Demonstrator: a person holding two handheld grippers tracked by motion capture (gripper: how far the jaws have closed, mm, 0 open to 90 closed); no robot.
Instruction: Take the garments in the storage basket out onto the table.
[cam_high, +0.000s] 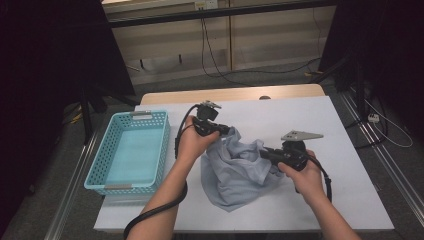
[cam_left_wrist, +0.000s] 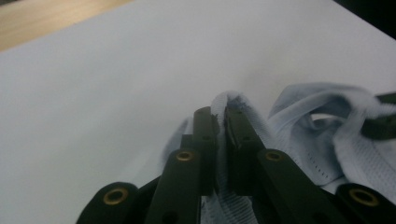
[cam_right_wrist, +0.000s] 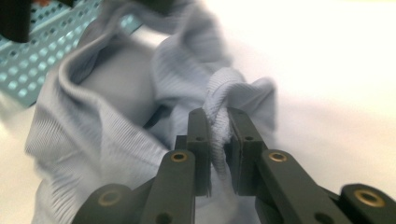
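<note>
From above, my left hand-held gripper (cam_high: 227, 131) and right hand-held gripper (cam_high: 264, 153) both clamp the crumpled pale blue knit garment (cam_high: 235, 172) on the white counter (cam_high: 300, 115), beside the light blue plastic basket (cam_high: 131, 150). In the left gripper view, my jaws pinch a fold. In the right gripper view, my jaws squeeze a ribbed edge.

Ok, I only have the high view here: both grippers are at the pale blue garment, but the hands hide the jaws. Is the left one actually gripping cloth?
Observer: Yes. In the left gripper view the left gripper is shut on a folded edge of the garment.
Operator: And the right one?
Observer: The right gripper is clamped on a thick ribbed hem bunched between its jaws.
Operator: Is the cloth off the table there?
Observer: Near that hem it hangs in loose folds, and the blue basket shows behind them.
</note>
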